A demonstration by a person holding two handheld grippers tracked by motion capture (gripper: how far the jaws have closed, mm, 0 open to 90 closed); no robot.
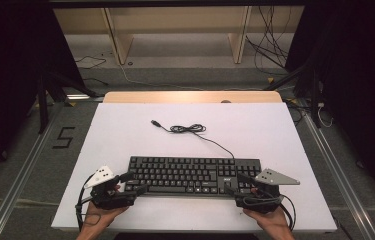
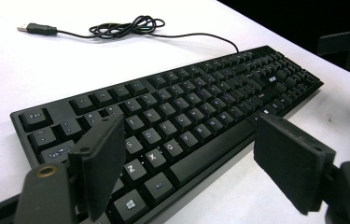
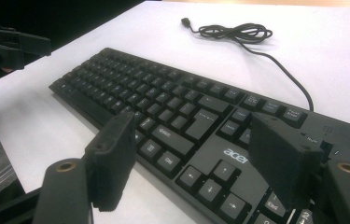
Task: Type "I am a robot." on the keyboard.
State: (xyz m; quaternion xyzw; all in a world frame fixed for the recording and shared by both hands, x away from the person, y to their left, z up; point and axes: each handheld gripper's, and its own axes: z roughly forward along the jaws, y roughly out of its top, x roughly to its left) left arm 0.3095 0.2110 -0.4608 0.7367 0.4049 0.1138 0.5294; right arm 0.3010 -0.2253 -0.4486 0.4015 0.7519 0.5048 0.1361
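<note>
High view: both grippers' fingers (image 2: pixel 98 163) spread wide, empty, straddling the black keyboard's (image 1: pixel 190 172) front corners.

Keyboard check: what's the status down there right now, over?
Left hand-held gripper open at keyboard's left end. Right hand-held gripper open at its right end. USB cable coiled behind, nothing blocking.

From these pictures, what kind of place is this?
Probably a lab or recording room: a white table holds one black keyboard, loose cables lie on the floor, and a "5" is taped there.
</note>
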